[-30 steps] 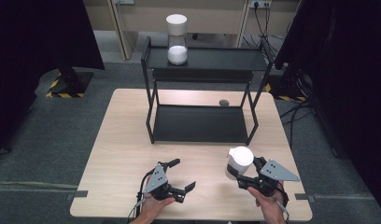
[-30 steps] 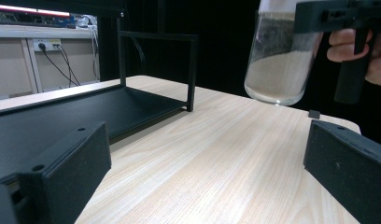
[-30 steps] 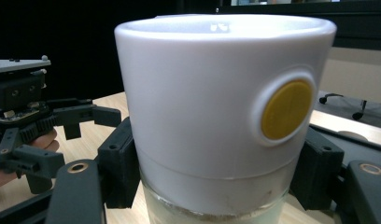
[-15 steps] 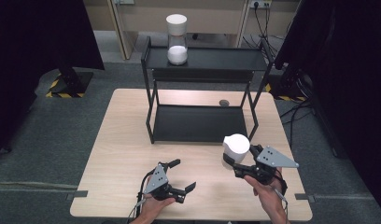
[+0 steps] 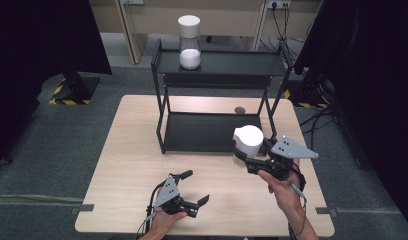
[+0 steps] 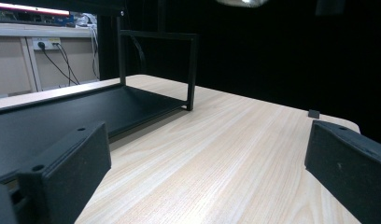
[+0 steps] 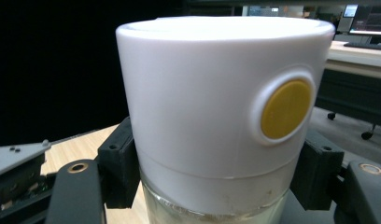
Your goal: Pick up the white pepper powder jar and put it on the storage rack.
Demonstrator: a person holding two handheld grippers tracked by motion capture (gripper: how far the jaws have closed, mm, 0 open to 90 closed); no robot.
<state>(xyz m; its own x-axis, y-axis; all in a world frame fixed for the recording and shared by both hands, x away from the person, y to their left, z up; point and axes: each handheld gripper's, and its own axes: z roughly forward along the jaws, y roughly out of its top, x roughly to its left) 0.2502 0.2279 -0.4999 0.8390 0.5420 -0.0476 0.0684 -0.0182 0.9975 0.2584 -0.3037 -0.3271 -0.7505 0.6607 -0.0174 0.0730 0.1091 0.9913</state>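
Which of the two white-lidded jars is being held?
The near jar, clamped in the right gripper above the table. The other jar stands alone on the rack's top shelf.

second jar [image 5: 189, 42] atop black shelf rack [image 5: 217, 132] on table [image 5: 127, 165].

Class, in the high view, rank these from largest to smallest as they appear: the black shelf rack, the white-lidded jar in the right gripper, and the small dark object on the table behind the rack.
1. Black shelf rack
2. White-lidded jar, though being raised toward the camera may enlarge it
3. Small dark object
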